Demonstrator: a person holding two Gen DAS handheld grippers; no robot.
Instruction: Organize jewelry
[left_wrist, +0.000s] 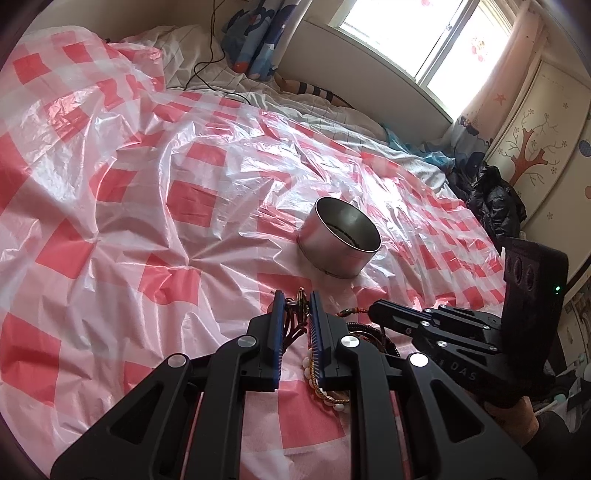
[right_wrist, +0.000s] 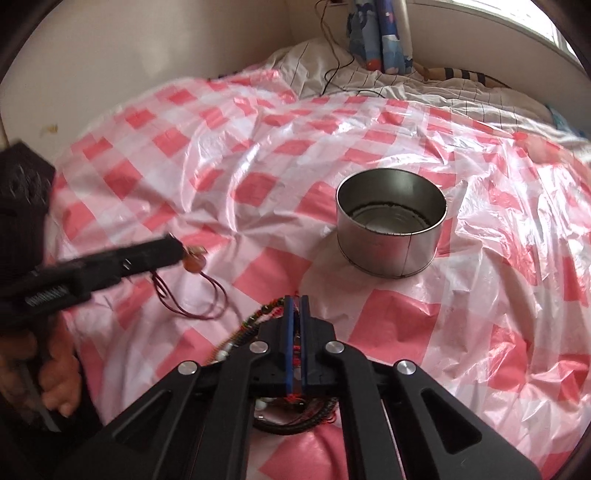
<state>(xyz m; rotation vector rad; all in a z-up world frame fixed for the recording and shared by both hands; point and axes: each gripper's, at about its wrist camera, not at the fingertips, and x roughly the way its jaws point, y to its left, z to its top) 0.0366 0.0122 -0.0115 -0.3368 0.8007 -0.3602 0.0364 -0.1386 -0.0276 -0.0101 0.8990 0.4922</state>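
A round metal tin (left_wrist: 341, 238) stands open on the red-and-white checked plastic sheet (left_wrist: 147, 184); it also shows in the right wrist view (right_wrist: 391, 229). My left gripper (left_wrist: 297, 301) is shut on a pendant necklace with a dark red cord (left_wrist: 295, 328), seen hanging from it in the right wrist view (right_wrist: 195, 280). My right gripper (right_wrist: 295, 299) is shut on a beaded bracelet with red thread (right_wrist: 255, 319). A pile of bracelets, one with white beads (left_wrist: 314, 373), lies under both grippers.
The sheet covers a bed with white bedding (left_wrist: 332, 122) at the far side. A black cable (left_wrist: 207, 70) runs over it. Dark clothes (left_wrist: 495, 199) lie by a cupboard at the right. A window (left_wrist: 436, 40) is behind.
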